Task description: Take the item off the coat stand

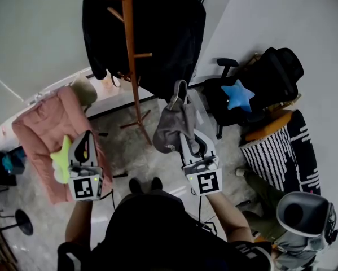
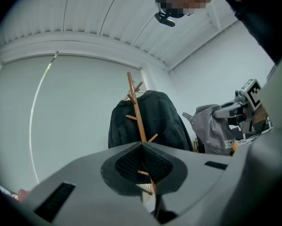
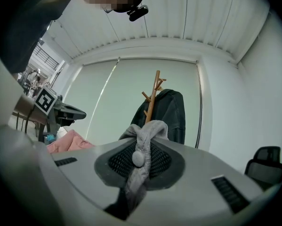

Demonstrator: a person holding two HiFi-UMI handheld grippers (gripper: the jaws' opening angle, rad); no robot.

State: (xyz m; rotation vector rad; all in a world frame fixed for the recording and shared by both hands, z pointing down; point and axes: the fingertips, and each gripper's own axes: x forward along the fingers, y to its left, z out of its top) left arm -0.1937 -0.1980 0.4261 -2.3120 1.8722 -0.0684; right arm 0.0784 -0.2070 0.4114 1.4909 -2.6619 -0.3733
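Grey cap (image 1: 170,127): pinched in right gripper (image 1: 187,137) jaws, right of coat stand (image 1: 131,55). Dark jacket (image 1: 171,33): hangs on stand. Left gripper (image 1: 85,143): jaws pressed together, empty.

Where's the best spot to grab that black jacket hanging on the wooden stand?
Probably the collar of the black jacket, coming in high from the pole's side and lifting up. It hangs from the top of the coat stand, and everything below droops loose.

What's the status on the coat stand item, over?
Right gripper shut on grey cap, clear of coat stand. Left gripper shut, empty. Black jacket on the stand, nothing in the way.
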